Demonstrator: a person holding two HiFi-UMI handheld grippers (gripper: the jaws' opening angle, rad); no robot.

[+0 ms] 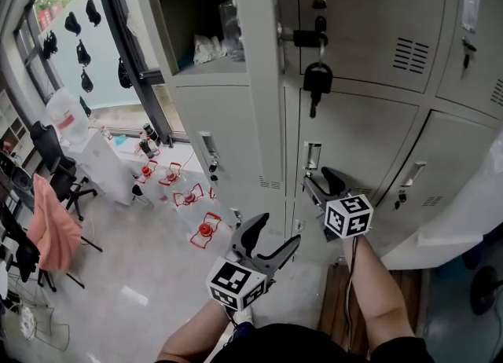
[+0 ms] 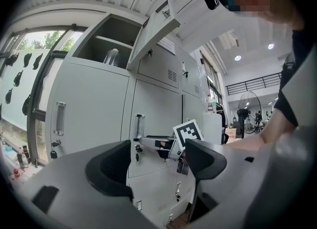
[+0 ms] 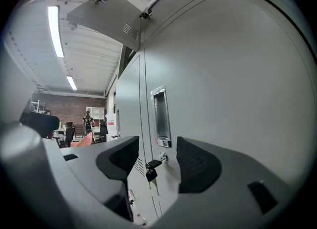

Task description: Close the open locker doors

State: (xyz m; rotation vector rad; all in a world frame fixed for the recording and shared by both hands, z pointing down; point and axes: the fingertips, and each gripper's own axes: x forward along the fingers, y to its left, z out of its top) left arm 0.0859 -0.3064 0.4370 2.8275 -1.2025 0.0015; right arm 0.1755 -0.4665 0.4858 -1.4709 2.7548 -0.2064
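At locker door (image 1: 357,130) — right gripper (image 1: 321,179) level.

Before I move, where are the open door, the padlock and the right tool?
open door (image 2: 154,33), left gripper view, middle of its panel
padlock (image 3: 150,174), right gripper view, its body
right tool (image 1: 321,178), head view, between its tips

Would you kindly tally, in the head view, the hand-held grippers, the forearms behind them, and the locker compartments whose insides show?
Hand-held grippers: 2 (left hand-held gripper, right hand-held gripper)
Forearms: 2 (left forearm, right forearm)
Open locker compartment: 1
Total: 5
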